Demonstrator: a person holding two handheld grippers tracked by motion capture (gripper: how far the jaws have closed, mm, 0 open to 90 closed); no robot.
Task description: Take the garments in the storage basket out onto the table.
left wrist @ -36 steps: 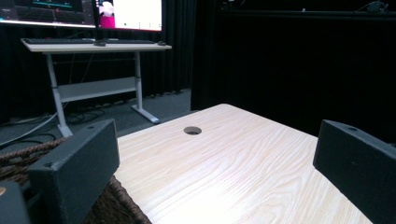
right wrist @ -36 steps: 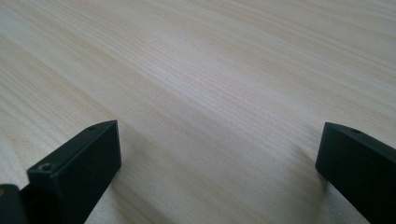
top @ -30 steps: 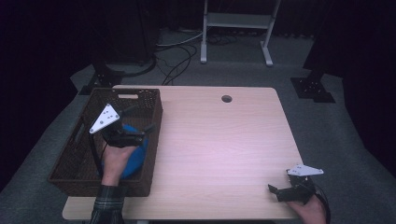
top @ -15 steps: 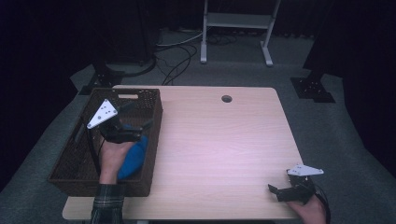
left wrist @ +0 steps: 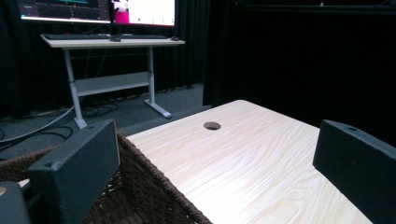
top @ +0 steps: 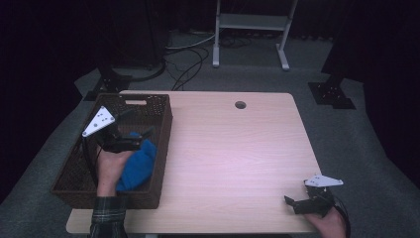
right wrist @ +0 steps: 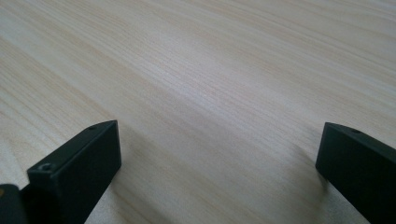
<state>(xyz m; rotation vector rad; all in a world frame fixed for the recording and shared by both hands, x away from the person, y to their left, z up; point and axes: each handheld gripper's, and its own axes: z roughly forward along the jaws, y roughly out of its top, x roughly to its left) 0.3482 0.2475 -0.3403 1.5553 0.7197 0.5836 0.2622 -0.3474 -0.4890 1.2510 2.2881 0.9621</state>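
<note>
A blue cloth (top: pixel 140 161) lies bunched inside the dark wicker basket (top: pixel 165 141) at the table's left side. My left gripper (top: pixel 141 123) hovers over the basket just above the cloth, open, with nothing between its fingers. In the left gripper view my left gripper (left wrist: pixel 215 172) looks past the basket rim (left wrist: pixel 154 186) across the wooden table (left wrist: pixel 252 154). My right gripper (top: pixel 293 203) rests low at the table's front right corner, open. In the right gripper view my right gripper (right wrist: pixel 219 168) has bare wood between its wide-apart jaws.
The light wooden table (top: pixel 237 148) has a round cable hole (top: pixel 240 105) near its far edge. A white desk frame (top: pixel 250 25) and floor cables (top: pixel 188 54) stand beyond the table. A desk with monitors (left wrist: pixel 112 39) shows in the left gripper view.
My left gripper has drifted a little to the left over the basket, and more of the blue cloth shows beside the hand. The right gripper has stayed put.
</note>
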